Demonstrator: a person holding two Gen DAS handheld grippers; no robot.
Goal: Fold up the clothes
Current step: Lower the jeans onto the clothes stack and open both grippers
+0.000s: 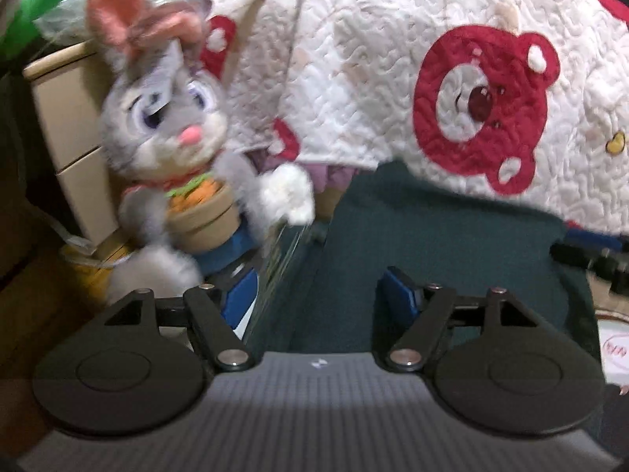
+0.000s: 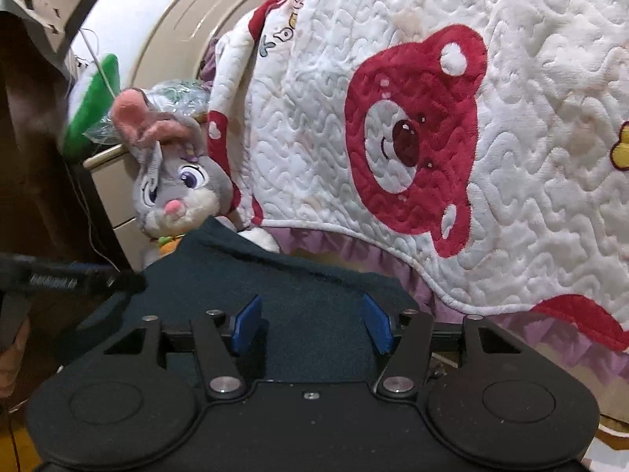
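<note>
Right wrist: flat dark-teal knit garment (image 2: 314, 299), quilted bear blanket (image 2: 432, 126) behind.

one dark green garment (image 2: 314, 287), one plush rabbit (image 2: 177, 185), one quilt (image 2: 511, 78)

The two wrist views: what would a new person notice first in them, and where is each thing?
The eye goes first to the white quilted blanket with its big red bear face, filling the upper right of both views. Next comes the grey plush rabbit with pink ears, sitting left of the blanket. Below them lies a dark green garment, in front of both open grippers.
</note>
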